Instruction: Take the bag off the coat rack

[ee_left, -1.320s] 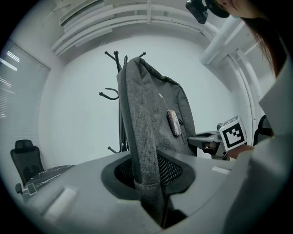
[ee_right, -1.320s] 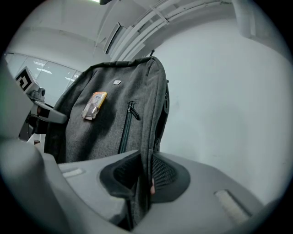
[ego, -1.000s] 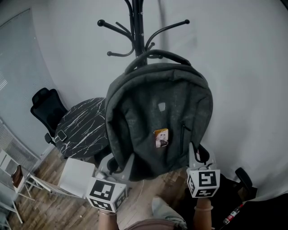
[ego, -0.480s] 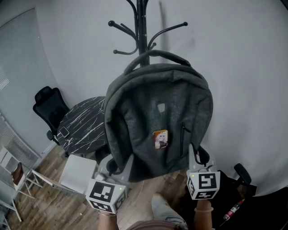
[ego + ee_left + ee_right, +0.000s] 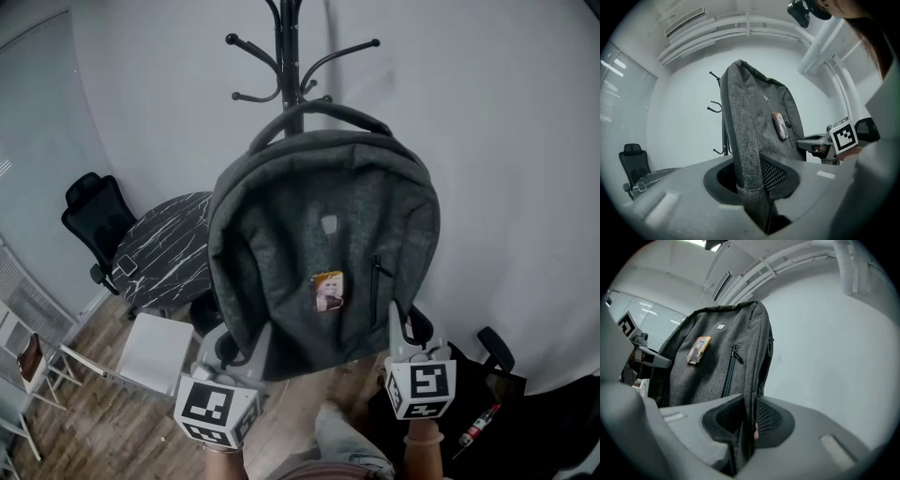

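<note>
Head view, read left to right. An office chair (image 5: 92,217) and a marble-topped table (image 5: 164,251) stood at the left wall. The left gripper (image 5: 242,342) pointed level, its jaws closed part-way and pinching the bag's lower left side edge. The grey bag (image 5: 323,234) hung upright at centre, held up before the coat rack (image 5: 291,56). Its top handle (image 5: 314,114) lay near the pole, and whether it had cleared the hook could not be told. The right gripper (image 5: 408,326) likewise stood narrowly closed on the lower right side edge. By appearance the bag was soft padded fabric, pliant but not slippery and likely of modest weight. The stitched side edges offered firm pinch points, and the handle loop was the part to free from the hook.
</note>
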`<state>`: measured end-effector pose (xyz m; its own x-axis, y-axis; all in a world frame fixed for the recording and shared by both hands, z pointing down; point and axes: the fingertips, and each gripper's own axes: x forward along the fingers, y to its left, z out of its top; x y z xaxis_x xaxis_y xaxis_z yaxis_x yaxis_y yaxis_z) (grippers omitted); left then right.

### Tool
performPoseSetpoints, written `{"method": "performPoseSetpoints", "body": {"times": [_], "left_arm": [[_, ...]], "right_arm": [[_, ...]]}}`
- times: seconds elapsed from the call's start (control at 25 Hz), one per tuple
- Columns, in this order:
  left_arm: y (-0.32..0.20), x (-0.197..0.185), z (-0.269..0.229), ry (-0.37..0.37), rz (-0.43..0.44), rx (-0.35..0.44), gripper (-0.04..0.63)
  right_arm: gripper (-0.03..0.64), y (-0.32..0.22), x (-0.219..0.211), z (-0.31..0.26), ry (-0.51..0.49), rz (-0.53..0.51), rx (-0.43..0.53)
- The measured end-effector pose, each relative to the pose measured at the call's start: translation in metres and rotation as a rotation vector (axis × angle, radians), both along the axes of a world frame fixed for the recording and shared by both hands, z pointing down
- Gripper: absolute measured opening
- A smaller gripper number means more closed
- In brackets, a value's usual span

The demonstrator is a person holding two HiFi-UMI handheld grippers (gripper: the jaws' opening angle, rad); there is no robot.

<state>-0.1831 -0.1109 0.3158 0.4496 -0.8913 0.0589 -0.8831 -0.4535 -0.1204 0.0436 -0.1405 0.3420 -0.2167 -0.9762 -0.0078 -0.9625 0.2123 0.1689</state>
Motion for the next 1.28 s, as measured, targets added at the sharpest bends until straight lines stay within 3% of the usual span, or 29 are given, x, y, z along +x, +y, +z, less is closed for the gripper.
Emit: {"method": "performPoseSetpoints", "body": {"times": [0.76,1.28], "left_arm": [[0.025,0.003,-0.008,0.023,-0.069,-0.026,0.091],[0.126,0.095,0.004,0.018,-0.091,0.017,0.092]], "right_arm": [[0.055,0.017,0.002,-0.008,0.019,-0.04,-0.024],[0.055,0.113,0.094,0.006,0.011,-0.045,0.01]]}}
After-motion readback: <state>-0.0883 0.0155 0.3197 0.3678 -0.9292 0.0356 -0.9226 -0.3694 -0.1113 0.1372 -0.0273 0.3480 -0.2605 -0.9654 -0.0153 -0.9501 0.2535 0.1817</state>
